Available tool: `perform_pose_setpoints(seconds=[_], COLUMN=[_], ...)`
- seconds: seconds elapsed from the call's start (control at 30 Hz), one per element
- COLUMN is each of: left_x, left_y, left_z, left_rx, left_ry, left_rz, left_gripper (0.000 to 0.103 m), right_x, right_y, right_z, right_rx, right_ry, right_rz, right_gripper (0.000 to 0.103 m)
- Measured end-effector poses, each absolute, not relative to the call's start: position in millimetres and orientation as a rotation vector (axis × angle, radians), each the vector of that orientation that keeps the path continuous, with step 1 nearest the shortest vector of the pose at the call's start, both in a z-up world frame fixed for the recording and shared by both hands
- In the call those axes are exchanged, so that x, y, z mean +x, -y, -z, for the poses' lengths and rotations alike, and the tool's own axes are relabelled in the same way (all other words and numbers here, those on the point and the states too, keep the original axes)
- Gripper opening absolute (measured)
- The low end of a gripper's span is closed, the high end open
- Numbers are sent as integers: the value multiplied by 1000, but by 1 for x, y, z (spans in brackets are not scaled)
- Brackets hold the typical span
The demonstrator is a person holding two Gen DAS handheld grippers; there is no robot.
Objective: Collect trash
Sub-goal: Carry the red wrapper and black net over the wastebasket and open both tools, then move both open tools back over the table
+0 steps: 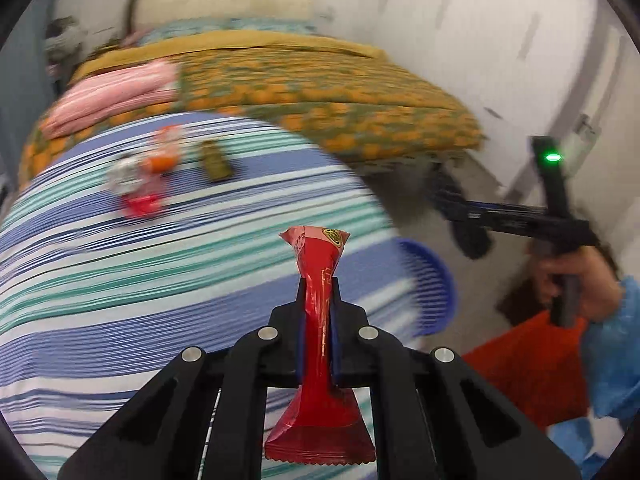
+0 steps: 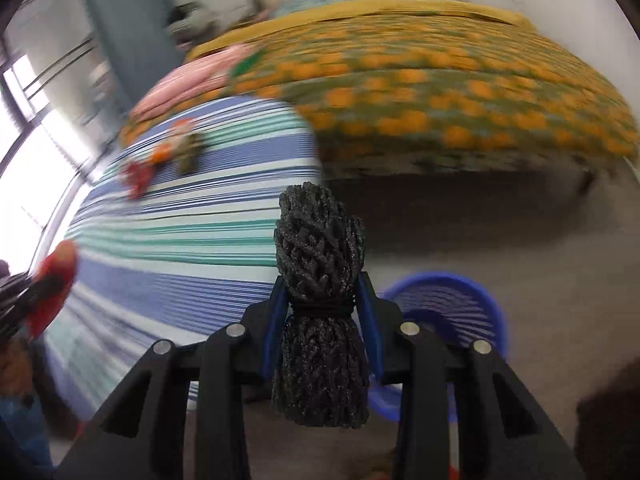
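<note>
Blurring hides leftover wrappers [image 1: 140, 176] on bedsheet [image 1: 120, 300].

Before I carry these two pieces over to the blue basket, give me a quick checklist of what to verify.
1. Left gripper pinching the red wrapper at its middle: ok.
2. Right gripper clamped on the black mesh bundle at its tied waist: ok.
3. Blue basket in view on the floor beside the striped bed, below and right of the right gripper: ok.
4. Basket opening free to receive trash: cannot tell, it is blurred and partly hidden.
5. All trash collected: not ok, several wrappers and a small dark packet lie on the striped sheet.
</note>
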State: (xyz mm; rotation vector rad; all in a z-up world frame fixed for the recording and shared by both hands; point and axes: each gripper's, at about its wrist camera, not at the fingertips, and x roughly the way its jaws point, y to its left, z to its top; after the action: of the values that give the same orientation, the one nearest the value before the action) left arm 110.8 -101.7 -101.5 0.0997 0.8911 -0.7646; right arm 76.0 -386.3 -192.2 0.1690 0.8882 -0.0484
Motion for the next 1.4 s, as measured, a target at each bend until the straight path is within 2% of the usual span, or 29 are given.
perform_pose_setpoints(seconds=[0.13, 0.33, 0.53, 0.7, 0.73, 0.77, 0.8, 0.83, 0.87, 0.93, 1.0, 1.07, 1.13, 1.27, 1.4], left_x=[87, 80, 96, 114, 117, 120, 123, 125, 128, 128, 125, 116, 108, 91, 79], left_y=[185, 296, 364, 401, 408, 413, 417, 416, 419, 416, 410, 398, 384, 341, 287], left_z=[104, 143, 202, 245, 252, 258, 261, 262, 261, 253, 238, 220, 202, 168, 153], left_rx=[135, 150, 131, 158, 168, 176, 183, 186, 190, 197, 196, 194, 196, 178, 133], left_ry=[-874, -950, -1063, -1118, -1125, -1125, -1126, -1119, -1098, -1062, -1016, -944, -864, -713, -696], left_rz=[874, 924, 895, 854, 841, 820, 803, 791, 775, 769, 780, 778, 753, 696, 685], left_gripper=[7, 7, 7, 8, 11, 28, 38, 56, 65, 73, 82, 94, 98, 98, 98], right_x=[57, 47, 38, 42, 43, 43, 43, 42, 41, 38, 35, 31, 29, 24, 21], right_y=[446, 512, 544, 552, 553, 555, 558, 561, 563, 568, 571, 571, 566, 552, 530], right_z=[204, 235, 273, 277, 278, 279, 280, 279, 278, 271, 264, 257, 249, 237, 226], right_rx=[226, 297, 362, 374, 381, 388, 400, 419, 435, 454, 452, 432, 381, 299, 244], right_ry=[-869, -849, -882, -874, -872, -869, -865, -857, -845, -814, -784, -752, -719, -655, -595], right_rz=[142, 221, 226, 194, 197, 202, 209, 217, 223, 238, 265, 298, 335, 391, 397], right_gripper=[34, 34, 34, 37, 38, 47, 62, 66, 67, 69, 80, 85, 88, 93, 94])
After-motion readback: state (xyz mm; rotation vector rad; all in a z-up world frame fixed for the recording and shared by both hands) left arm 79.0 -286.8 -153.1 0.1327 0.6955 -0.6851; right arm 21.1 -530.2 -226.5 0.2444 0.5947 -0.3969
